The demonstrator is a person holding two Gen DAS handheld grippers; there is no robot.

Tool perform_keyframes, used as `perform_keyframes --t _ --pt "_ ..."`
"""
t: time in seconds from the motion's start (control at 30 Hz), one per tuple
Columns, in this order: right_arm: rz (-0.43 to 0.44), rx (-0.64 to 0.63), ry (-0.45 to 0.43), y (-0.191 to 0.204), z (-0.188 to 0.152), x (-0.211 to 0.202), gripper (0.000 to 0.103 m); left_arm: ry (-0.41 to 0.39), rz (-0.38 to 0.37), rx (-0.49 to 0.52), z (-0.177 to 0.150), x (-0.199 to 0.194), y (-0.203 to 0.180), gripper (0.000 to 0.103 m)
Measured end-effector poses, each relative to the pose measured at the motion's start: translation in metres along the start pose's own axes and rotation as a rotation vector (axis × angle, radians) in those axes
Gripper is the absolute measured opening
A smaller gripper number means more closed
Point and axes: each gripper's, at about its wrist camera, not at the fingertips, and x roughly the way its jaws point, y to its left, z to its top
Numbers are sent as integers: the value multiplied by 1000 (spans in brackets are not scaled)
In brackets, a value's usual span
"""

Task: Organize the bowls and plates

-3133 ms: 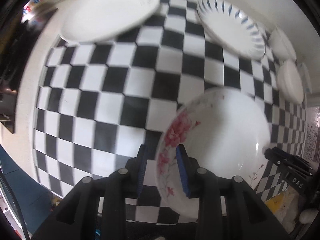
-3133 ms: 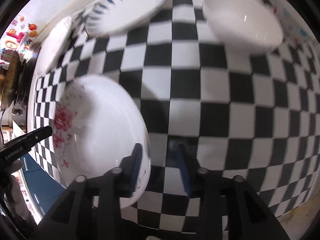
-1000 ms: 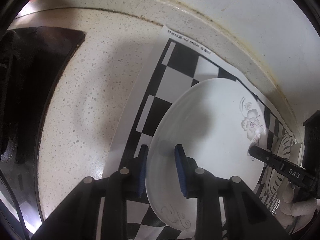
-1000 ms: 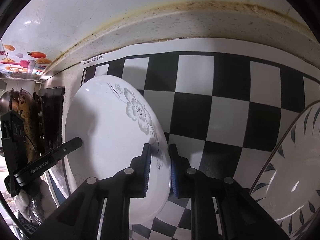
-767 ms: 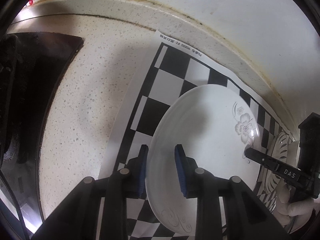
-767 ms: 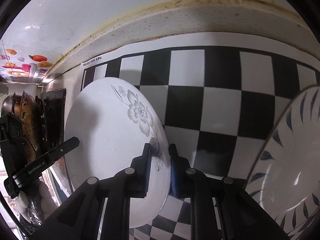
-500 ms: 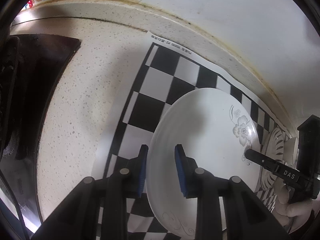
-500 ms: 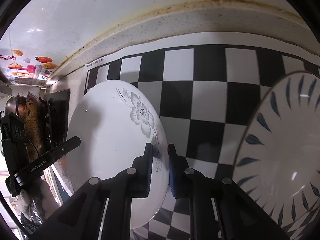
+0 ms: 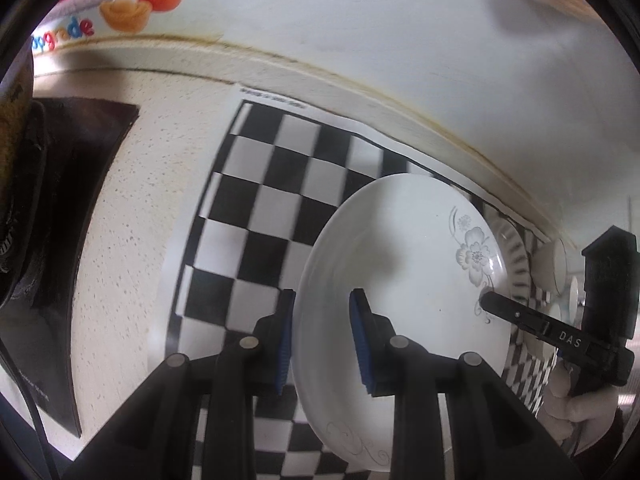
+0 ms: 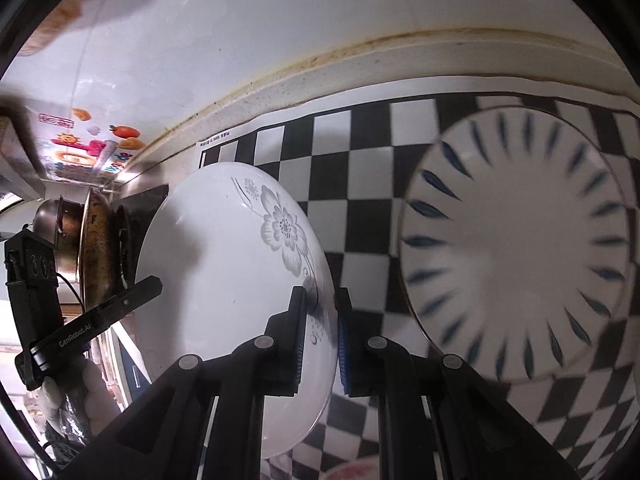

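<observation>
A white plate with a grey flower print (image 9: 404,276) is held in the air between both grippers, above the checkered mat (image 9: 272,184). My left gripper (image 9: 322,340) is shut on its left rim. My right gripper (image 10: 322,340) is shut on its right rim, and the same plate shows in the right wrist view (image 10: 224,280). A white plate with blue dashes (image 10: 516,240) lies on the mat to the right. Its ribbed edge shows behind the held plate in the left wrist view (image 9: 518,256).
A dark stove top (image 9: 60,208) with pans (image 10: 88,240) lies left of the mat. The white wall (image 9: 360,40) with fruit stickers runs along the back edge. Small white bowls (image 9: 560,264) sit at the far right. A floral dish edge (image 10: 352,470) shows at the bottom.
Both grippers have lifted the flower plate off the mat and carried it right and back from the wall. The blue-dashed plate has come much further into the right wrist view.
</observation>
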Motion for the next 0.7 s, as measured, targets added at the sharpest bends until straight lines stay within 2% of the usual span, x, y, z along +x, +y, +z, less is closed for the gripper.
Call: perform_keyframes --t 0.4,0.7 --pt "9 60 -77 -58 -97 -83 15 11 -63 104 -63 -23 -70 24" --pt "-3 102 -85 -115 -177 -121 15 67 -84 195 -115 -10 -122 24"
